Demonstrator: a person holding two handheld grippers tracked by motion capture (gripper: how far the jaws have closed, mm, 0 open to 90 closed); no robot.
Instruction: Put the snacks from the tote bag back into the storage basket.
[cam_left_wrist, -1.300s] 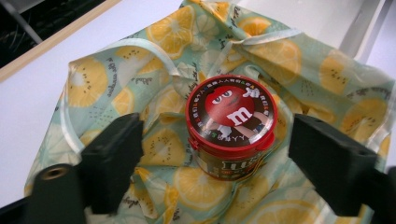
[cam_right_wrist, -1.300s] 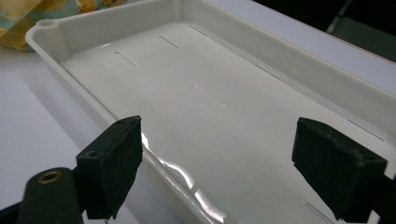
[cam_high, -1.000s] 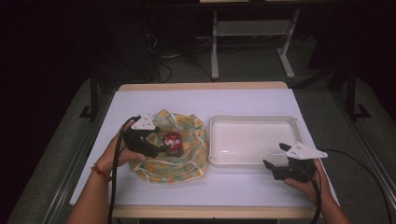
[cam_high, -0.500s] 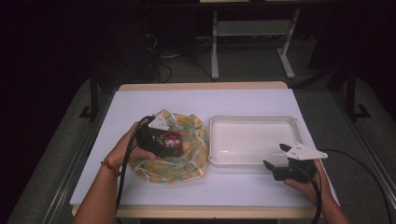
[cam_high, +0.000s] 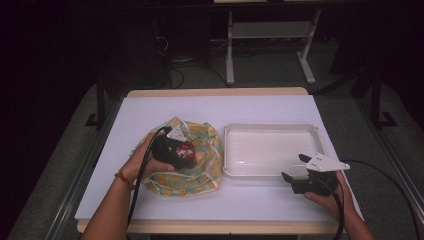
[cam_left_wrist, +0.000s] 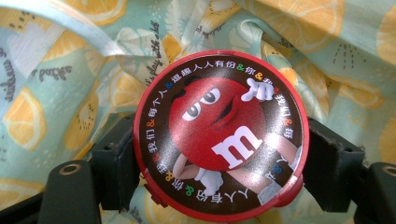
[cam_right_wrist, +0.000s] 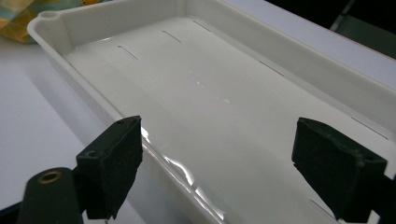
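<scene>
Clamping our left gripper (cam_left_wrist: 219, 154) on the round red tin (cam_left_wrist: 220, 135) over the lemon-print cloth (cam_high: 200, 170) near the table's left edge, we risk snagging fabric; our right gripper (cam_right_wrist: 233, 163) gapes over the tray (cam_right_wrist: 112, 18).

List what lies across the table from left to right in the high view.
Left gripper shut on the round red tin, over the lemon-print cloth → white tray → right gripper, open.

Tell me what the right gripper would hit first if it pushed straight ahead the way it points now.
Probably the near rim of the white tray: the right gripper points over it with jaws open. If it rides above the rim, the tray's floor comes next.
</scene>
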